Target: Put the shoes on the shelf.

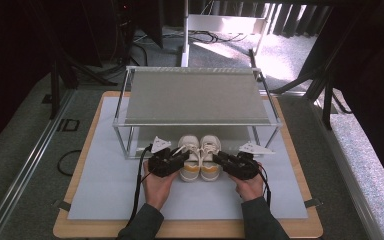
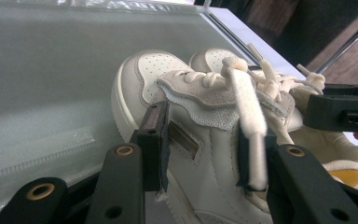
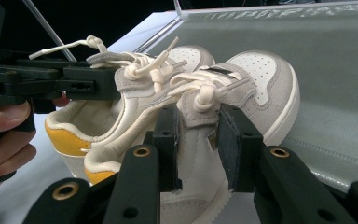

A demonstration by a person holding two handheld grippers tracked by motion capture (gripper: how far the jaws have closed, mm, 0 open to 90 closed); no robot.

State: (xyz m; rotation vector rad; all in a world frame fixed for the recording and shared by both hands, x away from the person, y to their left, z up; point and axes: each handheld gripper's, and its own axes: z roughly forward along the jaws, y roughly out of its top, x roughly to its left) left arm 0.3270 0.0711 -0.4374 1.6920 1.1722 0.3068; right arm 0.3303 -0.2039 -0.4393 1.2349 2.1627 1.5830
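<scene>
Fingers clamp left shoe, rack overhead

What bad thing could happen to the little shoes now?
1. Each gripper pinches only one side wall: the left gripper holds the left shoe, the right gripper the right shoe. A shoe might twist or slip out.
2. The loose laces hang near the jaws and could snag.
3. The toes point under the rack, whose top shelf sits low, so a shoe lifted high might bump it.
</scene>
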